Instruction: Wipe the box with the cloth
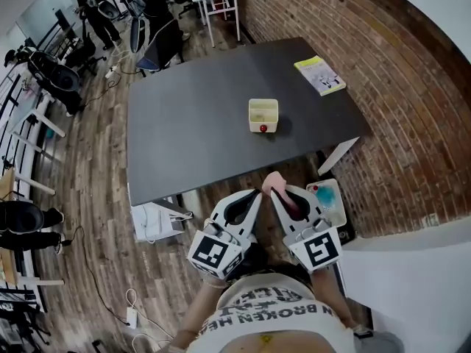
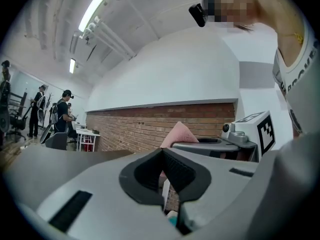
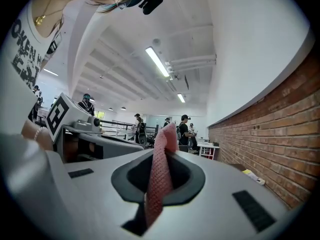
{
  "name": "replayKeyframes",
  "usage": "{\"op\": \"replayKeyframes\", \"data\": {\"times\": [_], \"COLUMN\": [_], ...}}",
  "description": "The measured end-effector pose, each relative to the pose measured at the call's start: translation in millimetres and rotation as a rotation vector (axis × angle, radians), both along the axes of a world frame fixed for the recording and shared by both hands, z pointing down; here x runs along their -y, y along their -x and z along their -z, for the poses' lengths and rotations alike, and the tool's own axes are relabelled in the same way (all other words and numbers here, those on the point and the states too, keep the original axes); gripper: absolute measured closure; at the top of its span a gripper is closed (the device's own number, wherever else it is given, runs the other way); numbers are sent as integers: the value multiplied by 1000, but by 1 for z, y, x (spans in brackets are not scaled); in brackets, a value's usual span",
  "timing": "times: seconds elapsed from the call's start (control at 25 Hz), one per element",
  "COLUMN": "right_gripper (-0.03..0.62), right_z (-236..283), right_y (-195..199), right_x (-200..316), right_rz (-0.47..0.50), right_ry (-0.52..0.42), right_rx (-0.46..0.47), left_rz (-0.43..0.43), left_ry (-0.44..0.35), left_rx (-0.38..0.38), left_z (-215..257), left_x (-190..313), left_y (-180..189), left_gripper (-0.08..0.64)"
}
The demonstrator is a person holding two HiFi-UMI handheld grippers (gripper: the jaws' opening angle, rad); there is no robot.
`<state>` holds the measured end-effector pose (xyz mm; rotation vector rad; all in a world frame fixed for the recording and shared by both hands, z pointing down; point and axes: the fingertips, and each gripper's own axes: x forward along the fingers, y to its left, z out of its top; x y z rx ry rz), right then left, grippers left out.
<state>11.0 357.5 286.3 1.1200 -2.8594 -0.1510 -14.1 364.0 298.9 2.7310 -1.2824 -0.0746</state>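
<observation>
Fingers shut on both sides. right gripper [image 3: 162, 156] is clamped on the pink cloth [image 3: 167, 136], which runs up between the pads with a loose tip poking past them. left gripper [image 2: 162, 156] has its pads together and nothing between them.

Both grippers sit side by side off the near edge of the table [image 1: 199, 123], tips close together, well short of the box [image 1: 263, 112].

Step, my read: approach. Cloth is in hand, wipe not started, no contact with the box.

Next move calls for:
- carry the cloth out over the table to the box
- get the free tip flat on a box face, since little cloth sticks out
- box looks light and may slide, so the left gripper could brace it

Containers:
- box: cream, open top, alone mid-table; inside looks empty but too small to be sure; red round thing [image 1: 263, 129] at its near wall
- clear tub [image 1: 335, 206] below the table's near right corner, something teal inside

Yellow booklet [image 1: 319, 74] lies at the far right of the table, well apart from the box.
</observation>
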Motion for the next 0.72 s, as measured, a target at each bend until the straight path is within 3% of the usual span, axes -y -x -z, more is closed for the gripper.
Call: {"op": "replayKeyframes", "data": {"times": [0.16, 0.44, 0.72], "right_gripper": [575, 575, 575], "right_z": [-7, -12, -22], "right_y": [21, 52, 66], "right_x": [26, 52, 85], "right_rz": [-9, 18, 38], "right_ry": [10, 16, 41], "right_rx": [-30, -68, -80], "left_rz": [-32, 11, 42], "left_ry": [9, 56, 87], "left_rx": [-15, -45, -25], "left_z": [-2, -13, -26], "left_x": [21, 44, 76], "left_y": [17, 47, 64], "left_gripper": [554, 554, 554]}}
